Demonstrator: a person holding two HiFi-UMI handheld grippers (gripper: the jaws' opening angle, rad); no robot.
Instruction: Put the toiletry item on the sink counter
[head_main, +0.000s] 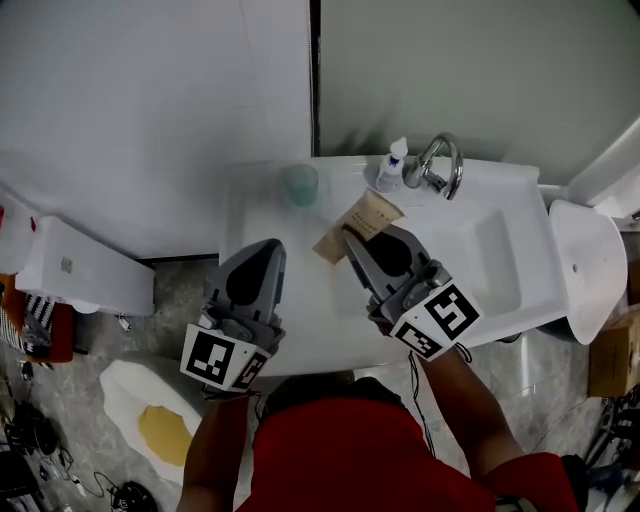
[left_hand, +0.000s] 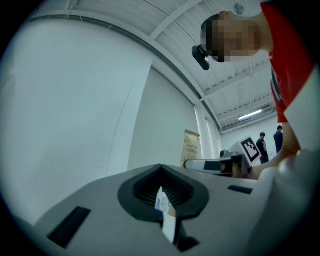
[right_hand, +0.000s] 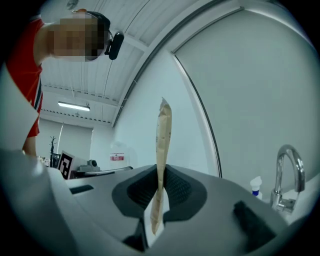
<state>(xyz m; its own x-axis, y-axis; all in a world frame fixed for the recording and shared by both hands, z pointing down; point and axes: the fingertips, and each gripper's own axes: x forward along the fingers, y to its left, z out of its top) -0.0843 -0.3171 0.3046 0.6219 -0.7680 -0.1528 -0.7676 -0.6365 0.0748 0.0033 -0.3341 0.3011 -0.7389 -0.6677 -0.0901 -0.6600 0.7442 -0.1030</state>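
Observation:
A flat brown paper toothbrush packet (head_main: 362, 222) stands on edge above the white sink counter (head_main: 258, 218), and my right gripper (head_main: 352, 236) is shut on its lower end. In the right gripper view the packet (right_hand: 163, 145) rises straight up from between the closed jaws (right_hand: 159, 192). My left gripper (head_main: 269, 246) hovers over the counter's left part with its jaws together. A thin white and blue sliver shows in the slit of the left gripper (left_hand: 161, 192); I cannot tell what it is. The left gripper view also catches the packet (left_hand: 191, 147) to the right.
A chrome faucet (head_main: 440, 165) and a small white bottle (head_main: 393, 165) stand at the counter's back. A teal cup (head_main: 298, 184) sits back left, and the basin (head_main: 480, 250) lies to the right. A toilet (head_main: 160, 420) is on the floor at left, a white bin (head_main: 590, 270) at right.

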